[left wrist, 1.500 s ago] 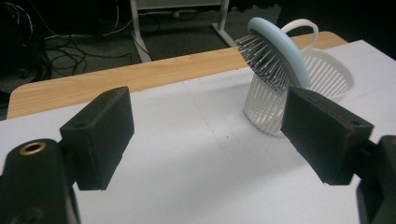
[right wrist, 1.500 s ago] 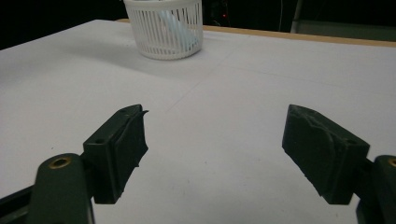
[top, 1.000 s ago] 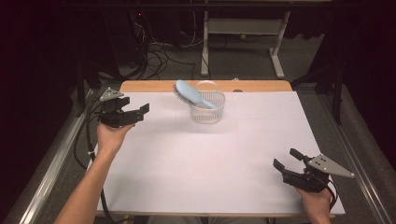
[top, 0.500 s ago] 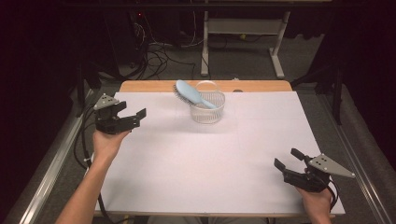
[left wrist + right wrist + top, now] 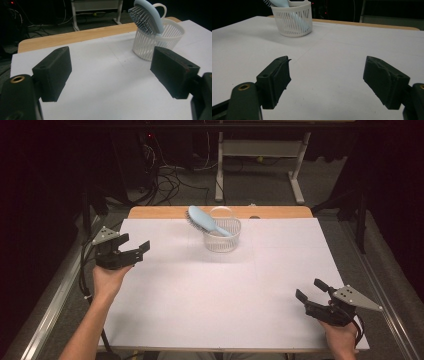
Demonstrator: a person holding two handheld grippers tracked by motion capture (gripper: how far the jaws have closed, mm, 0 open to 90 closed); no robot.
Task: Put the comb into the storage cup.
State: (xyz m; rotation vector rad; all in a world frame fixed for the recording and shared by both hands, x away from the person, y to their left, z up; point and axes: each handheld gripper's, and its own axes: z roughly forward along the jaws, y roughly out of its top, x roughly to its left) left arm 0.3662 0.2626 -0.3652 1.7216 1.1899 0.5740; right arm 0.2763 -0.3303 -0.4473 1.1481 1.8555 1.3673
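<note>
A white slotted plastic basket stands on the white-covered surface, toward its far edge and near the middle. A light blue plastic hairbrush rests in the basket, its head leaning out over the left rim. The left gripper sits at the surface's left edge, well apart from the basket. The right gripper is at the near right corner.

White sheet covers most of the table, whose bare wooden strip shows along the far edge. Past the table, grey floor with a tangle of black cables at left and a white metal stand with two legs at centre. Metal rails run down both table sides; far background dark.
</note>
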